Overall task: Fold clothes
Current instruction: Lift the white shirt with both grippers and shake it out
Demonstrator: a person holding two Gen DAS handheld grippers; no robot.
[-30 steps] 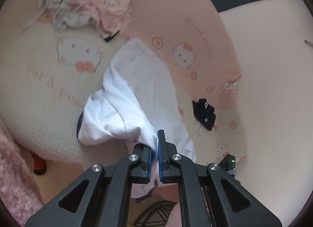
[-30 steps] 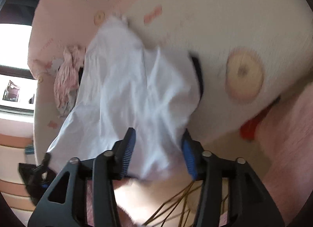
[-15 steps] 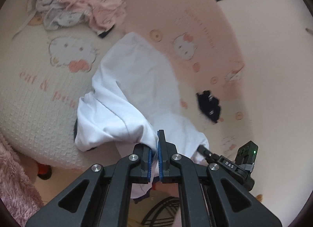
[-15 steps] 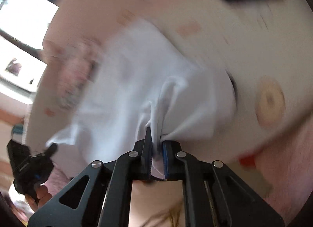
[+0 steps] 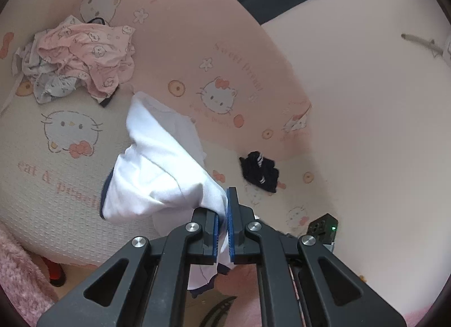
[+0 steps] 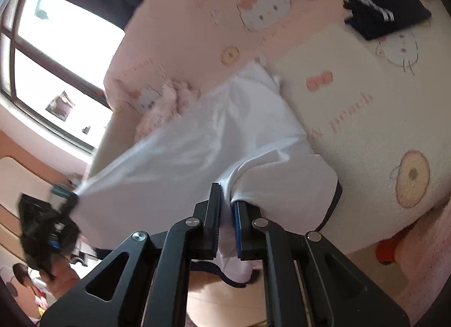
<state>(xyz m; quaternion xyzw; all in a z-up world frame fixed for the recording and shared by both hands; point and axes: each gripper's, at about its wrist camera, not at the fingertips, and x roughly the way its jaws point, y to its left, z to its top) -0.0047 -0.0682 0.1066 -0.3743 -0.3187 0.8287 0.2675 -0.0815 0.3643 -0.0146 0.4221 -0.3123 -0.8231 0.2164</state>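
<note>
On my left side, the left gripper (image 5: 222, 224) has its fingers clamped on a bunched edge of the white garment (image 5: 157, 169), which drapes from both grippers down onto the pink bed cover (image 5: 253, 78) near its front edge. To the right, the right gripper (image 6: 227, 226) is pinched on another fold of it. My worry: each bite looks thin and gathered, so the cloth could slip out, or I have caught doubled layers and it won't spread flat.
</note>
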